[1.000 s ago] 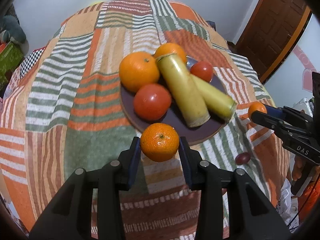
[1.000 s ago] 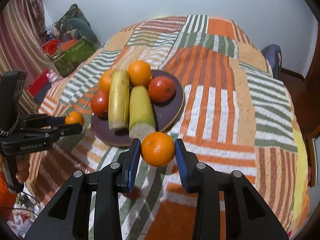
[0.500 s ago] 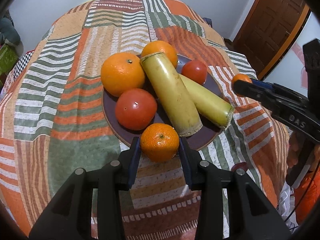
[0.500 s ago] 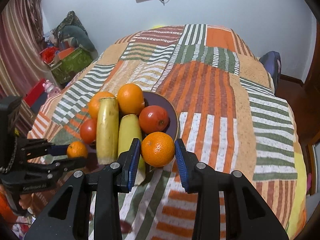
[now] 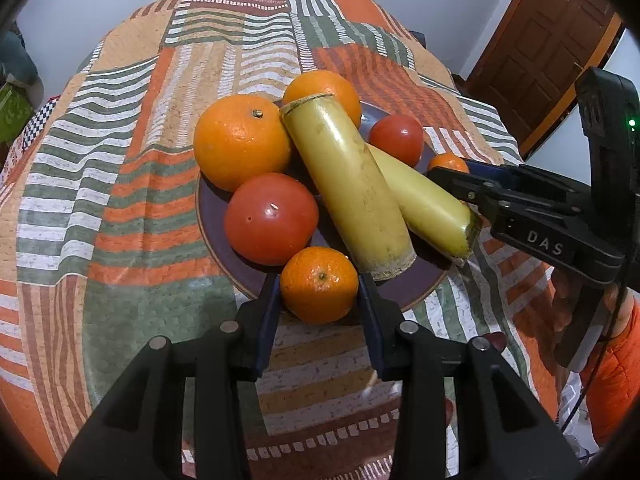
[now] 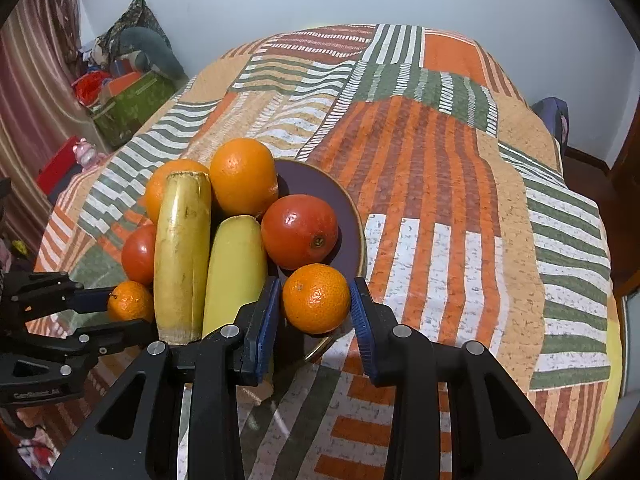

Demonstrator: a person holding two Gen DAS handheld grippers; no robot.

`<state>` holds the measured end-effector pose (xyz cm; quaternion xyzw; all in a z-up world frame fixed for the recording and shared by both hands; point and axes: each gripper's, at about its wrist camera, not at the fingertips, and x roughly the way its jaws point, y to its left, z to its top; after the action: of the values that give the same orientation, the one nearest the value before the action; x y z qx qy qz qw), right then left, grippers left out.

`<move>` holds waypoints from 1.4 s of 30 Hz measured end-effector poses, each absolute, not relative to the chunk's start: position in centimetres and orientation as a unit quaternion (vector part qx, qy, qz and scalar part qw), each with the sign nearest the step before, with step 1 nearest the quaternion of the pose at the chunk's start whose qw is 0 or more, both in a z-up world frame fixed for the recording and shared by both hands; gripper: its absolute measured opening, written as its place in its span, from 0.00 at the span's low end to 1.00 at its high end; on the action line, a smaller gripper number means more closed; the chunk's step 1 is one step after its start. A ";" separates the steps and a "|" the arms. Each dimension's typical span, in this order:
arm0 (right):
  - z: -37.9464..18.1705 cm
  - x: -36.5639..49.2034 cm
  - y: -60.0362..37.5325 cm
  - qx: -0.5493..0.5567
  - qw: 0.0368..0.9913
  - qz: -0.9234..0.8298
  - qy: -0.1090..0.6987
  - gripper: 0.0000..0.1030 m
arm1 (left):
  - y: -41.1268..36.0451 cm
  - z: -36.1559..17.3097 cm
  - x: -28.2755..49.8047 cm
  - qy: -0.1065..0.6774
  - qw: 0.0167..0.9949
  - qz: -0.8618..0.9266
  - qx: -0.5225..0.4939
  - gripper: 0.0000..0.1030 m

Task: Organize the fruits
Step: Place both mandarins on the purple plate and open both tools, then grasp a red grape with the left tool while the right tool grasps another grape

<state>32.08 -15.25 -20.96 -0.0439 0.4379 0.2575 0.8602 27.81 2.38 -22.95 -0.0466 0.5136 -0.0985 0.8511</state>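
Over the near rim of the plate [image 5: 224, 256], left gripper [image 5: 319, 286] grasps 1 mandarin [image 5: 319, 284]; right gripper [image 6: 316, 300] grasps another [image 6: 316, 298] at the plate's opposite edge. Step: placing both. Next: lower onto bare plate, then release without nudging the tomato [image 5: 271, 218].

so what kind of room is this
Probably a bedroom at home: the fruit plate sits on a patchwork bedspread, a panelled wooden door stands to one side, and bags and boxes are piled by a curtain.
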 end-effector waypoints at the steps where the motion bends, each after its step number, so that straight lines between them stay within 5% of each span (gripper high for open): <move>1: -20.9 32.0 -15.2 -0.045 0.861 0.258 0.437 0.32 | 2.4 -22.9 27.8 0.512 0.852 -0.098 -0.046 0.37; 42: -18.4 21.8 -16.8 -0.066 0.844 0.303 0.438 0.37 | 1.4 -18.6 19.3 0.499 0.861 -0.093 -0.038 0.48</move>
<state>21.83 -16.82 -18.45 -0.0658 0.4380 0.3033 0.8437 19.31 1.37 -18.57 -0.0379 0.4992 -0.0930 0.8607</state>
